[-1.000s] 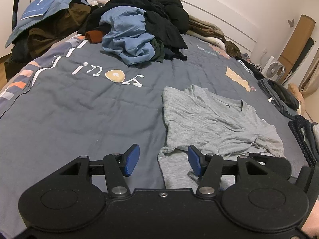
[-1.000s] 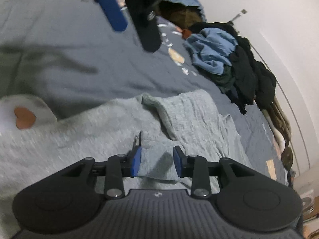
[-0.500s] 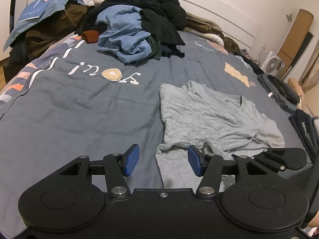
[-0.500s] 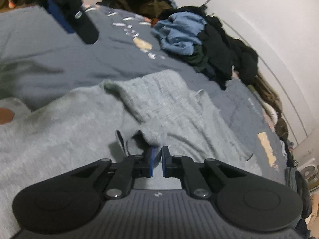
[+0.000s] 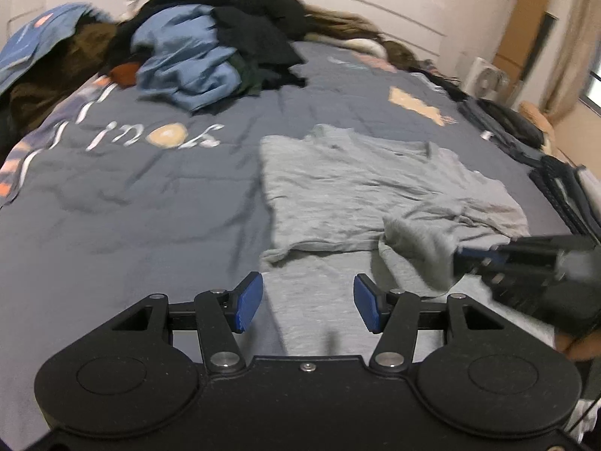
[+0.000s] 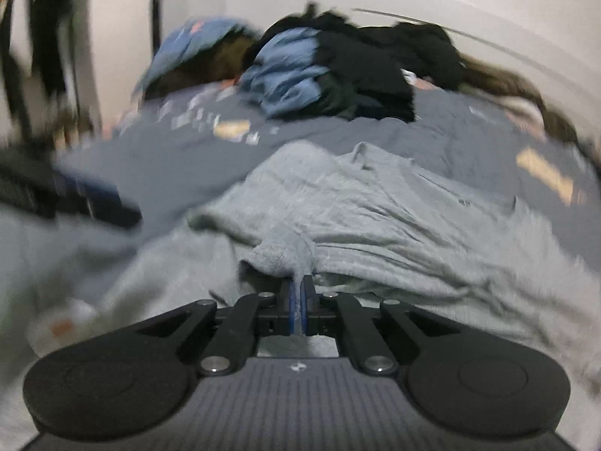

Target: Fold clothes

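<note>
A grey T-shirt (image 5: pixel 357 188) lies crumpled on the dark blue-grey bedcover (image 5: pixel 131 206). My left gripper (image 5: pixel 308 300) hangs open above the shirt's near edge, and nothing is pinched between its blue pads. My right gripper (image 5: pixel 460 259) comes in from the right, its jaws closing tight on a raised fold of the shirt (image 5: pixel 417 248). In the right wrist view the blue pads of the right gripper (image 6: pixel 296 285) press together on that bunched fold (image 6: pixel 285 255), with the rest of the T-shirt (image 6: pixel 375 218) spread beyond. The left gripper (image 6: pixel 94 195) shows there as a dark blur at the left.
A pile of blue and black clothes (image 5: pixel 210 49) covers the far end of the bed. A white fan (image 5: pixel 484 79) and a cardboard panel (image 5: pixel 522 18) stand by the right wall. Dark bags (image 5: pixel 503 120) lie along the bed's right edge.
My right gripper has shut on a fold of the grey shirt, rolled upright and lifted the fold off the bed. My left gripper has drifted a little over the shirt's near edge, still open.
</note>
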Action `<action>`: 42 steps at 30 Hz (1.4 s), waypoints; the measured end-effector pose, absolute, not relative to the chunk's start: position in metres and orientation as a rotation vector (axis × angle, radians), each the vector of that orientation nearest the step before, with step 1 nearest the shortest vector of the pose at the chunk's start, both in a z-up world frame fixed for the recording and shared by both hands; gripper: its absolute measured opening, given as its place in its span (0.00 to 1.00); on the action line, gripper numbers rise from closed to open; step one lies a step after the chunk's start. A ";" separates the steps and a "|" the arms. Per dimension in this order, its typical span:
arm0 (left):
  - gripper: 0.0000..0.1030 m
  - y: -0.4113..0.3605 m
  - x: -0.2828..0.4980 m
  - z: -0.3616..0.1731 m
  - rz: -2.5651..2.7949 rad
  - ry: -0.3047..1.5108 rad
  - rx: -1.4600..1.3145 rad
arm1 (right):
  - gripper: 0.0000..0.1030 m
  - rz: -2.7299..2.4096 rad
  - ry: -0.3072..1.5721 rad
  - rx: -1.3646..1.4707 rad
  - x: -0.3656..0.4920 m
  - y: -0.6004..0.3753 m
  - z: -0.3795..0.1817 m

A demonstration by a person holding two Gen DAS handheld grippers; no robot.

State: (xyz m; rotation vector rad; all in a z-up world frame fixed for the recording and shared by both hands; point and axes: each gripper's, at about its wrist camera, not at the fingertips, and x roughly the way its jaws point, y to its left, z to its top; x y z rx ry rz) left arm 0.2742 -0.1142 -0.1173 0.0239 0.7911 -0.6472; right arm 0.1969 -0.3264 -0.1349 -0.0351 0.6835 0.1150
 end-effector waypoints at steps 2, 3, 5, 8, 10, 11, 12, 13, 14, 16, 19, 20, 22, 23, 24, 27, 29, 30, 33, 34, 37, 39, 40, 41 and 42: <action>0.52 -0.125 0.263 -0.117 -0.696 0.743 0.077 | 0.03 0.127 0.657 0.074 0.185 -0.341 -0.126; 0.52 -0.132 0.255 -0.116 -0.726 0.710 0.114 | 0.03 0.132 0.638 0.122 0.178 -0.348 -0.121; 0.52 -0.146 0.238 -0.115 -0.783 0.639 0.184 | 0.03 0.132 0.609 0.194 0.165 -0.362 -0.114; 0.52 -0.167 0.212 -0.111 -0.849 0.543 0.262 | 0.03 0.129 0.577 0.290 0.148 -0.383 -0.112; 0.52 -0.179 0.199 -0.110 -0.877 0.502 0.277 | 0.03 0.128 0.565 0.331 0.142 -0.394 -0.114; 0.52 -0.186 0.194 -0.111 -0.887 0.488 0.289 | 0.03 0.128 0.559 0.345 0.141 -0.398 -0.115; 0.52 -0.192 0.189 -0.111 -0.896 0.474 0.301 | 0.03 0.130 0.559 0.356 0.140 -0.401 -0.116; 0.52 -0.198 0.183 -0.112 -0.905 0.460 0.313 | 0.03 0.131 0.558 0.367 0.139 -0.404 -0.117; 0.52 -0.204 0.179 -0.115 -0.904 0.450 0.333 | 0.03 0.133 0.557 0.379 0.139 -0.407 -0.118; 0.52 -0.214 0.171 -0.119 -0.897 0.437 0.360 | 0.03 0.138 0.558 0.408 0.138 -0.414 -0.120; 0.52 -0.227 0.165 -0.126 -0.900 0.440 0.375 | 0.03 0.145 0.561 0.422 0.134 -0.418 -0.123; 0.52 -0.230 0.163 -0.127 -0.910 0.442 0.387 | 0.03 0.148 0.563 0.425 0.134 -0.419 -0.123; 0.52 -0.233 0.162 -0.130 -0.924 0.441 0.398 | 0.03 0.152 0.566 0.432 0.134 -0.420 -0.125; 0.52 -0.236 0.162 -0.133 -0.920 0.441 0.399 | 0.03 0.154 0.567 0.435 0.134 -0.420 -0.126; 0.50 -0.236 0.163 -0.135 -0.912 0.449 0.393 | 0.03 0.155 0.569 0.440 0.133 -0.420 -0.126; 0.44 -0.234 0.169 -0.140 -0.883 0.473 0.367 | 0.03 0.161 0.571 0.437 0.132 -0.419 -0.128; 0.30 -0.233 0.177 -0.142 -0.865 0.499 0.334 | 0.03 0.170 0.575 0.436 0.131 -0.417 -0.128; 0.24 -0.231 0.182 -0.142 -0.860 0.521 0.306 | 0.03 0.173 0.577 0.435 0.131 -0.416 -0.129; 0.13 -0.226 0.187 -0.139 -0.857 0.535 0.260 | 0.03 0.172 0.580 0.426 0.131 -0.414 -0.128; 0.13 -0.225 0.188 -0.138 -0.848 0.530 0.256 | 0.03 0.171 0.580 0.424 0.131 -0.414 -0.128; 0.13 -0.225 0.187 -0.136 -0.855 0.531 0.260 | 0.03 0.156 0.582 0.404 0.130 -0.414 -0.128; 0.15 -0.226 0.184 -0.135 -0.875 0.531 0.266 | 0.03 0.151 0.588 0.400 0.130 -0.415 -0.129; 0.16 -0.227 0.183 -0.135 -0.885 0.531 0.269 | 0.03 0.152 0.590 0.405 0.131 -0.416 -0.129; 0.19 -0.227 0.182 -0.134 -0.895 0.532 0.272 | 0.03 0.152 0.590 0.405 0.131 -0.416 -0.129; 0.26 -0.228 0.181 -0.134 -0.906 0.532 0.275 | 0.03 0.153 0.591 0.403 0.131 -0.416 -0.129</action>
